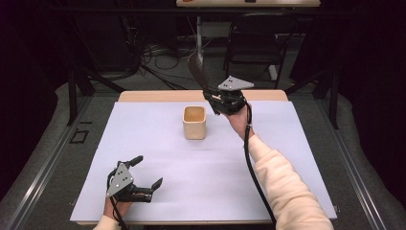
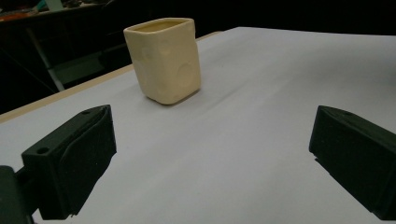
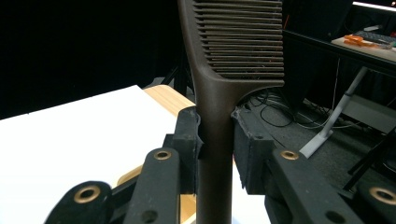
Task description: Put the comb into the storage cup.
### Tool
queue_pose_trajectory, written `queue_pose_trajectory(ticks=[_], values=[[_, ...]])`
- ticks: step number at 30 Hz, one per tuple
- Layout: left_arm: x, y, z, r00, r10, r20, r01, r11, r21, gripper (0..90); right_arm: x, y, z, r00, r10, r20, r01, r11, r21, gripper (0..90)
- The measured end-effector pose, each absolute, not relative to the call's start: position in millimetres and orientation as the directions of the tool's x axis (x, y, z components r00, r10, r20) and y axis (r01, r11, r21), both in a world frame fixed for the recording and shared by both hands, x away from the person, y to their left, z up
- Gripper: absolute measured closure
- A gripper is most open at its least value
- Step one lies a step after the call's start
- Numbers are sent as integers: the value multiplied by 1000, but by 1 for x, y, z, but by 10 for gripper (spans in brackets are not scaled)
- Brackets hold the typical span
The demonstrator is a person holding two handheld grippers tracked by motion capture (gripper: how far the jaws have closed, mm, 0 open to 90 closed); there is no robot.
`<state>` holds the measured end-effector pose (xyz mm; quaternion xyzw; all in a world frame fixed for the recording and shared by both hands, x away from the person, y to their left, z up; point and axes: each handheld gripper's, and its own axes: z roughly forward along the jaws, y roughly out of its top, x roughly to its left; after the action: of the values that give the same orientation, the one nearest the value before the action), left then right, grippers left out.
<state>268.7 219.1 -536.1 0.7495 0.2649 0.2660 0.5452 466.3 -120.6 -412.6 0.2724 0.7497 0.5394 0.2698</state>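
A lab: black curtains (image 1: 28, 72), floor cables (image 1: 158, 55), covered table (image 1: 143, 143)

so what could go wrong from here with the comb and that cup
The right hand-held gripper clamps the comb only on its narrow handle, with the toothed end sticking far out, so it could pivot or slip in the jaws. The cup stands free on the white sheet with a small opening; a comb lowered off-centre might catch the rim and tip it.

dark brown comb (image 3: 219, 70), upright, teeth up
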Motion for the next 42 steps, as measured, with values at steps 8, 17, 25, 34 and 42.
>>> queue_pose_trajectory(ticks=[8, 17, 25, 34, 42], values=[[269, 219, -536, 717, 689, 110, 110, -267, 957, 7, 471, -116, -414, -709, 696, -111, 111, 266, 957, 724], [269, 219, -536, 715, 690, 111, 108, -266, 958, 7, 473, -111, -416, -712, 694, -106, 104, 254, 962, 725], [268, 219, -536, 715, 690, 111, 108, -265, 958, 7, 473, -105, -415, -726, 678, -111, 89, 252, 964, 725], [269, 219, -536, 715, 690, 111, 108, -266, 958, 7, 473, -100, -415, -732, 671, -115, 76, 248, 966, 724], [269, 219, -536, 715, 690, 110, 108, -265, 958, 7, 473, -93, -415, -740, 664, -110, 71, 240, 968, 724]])
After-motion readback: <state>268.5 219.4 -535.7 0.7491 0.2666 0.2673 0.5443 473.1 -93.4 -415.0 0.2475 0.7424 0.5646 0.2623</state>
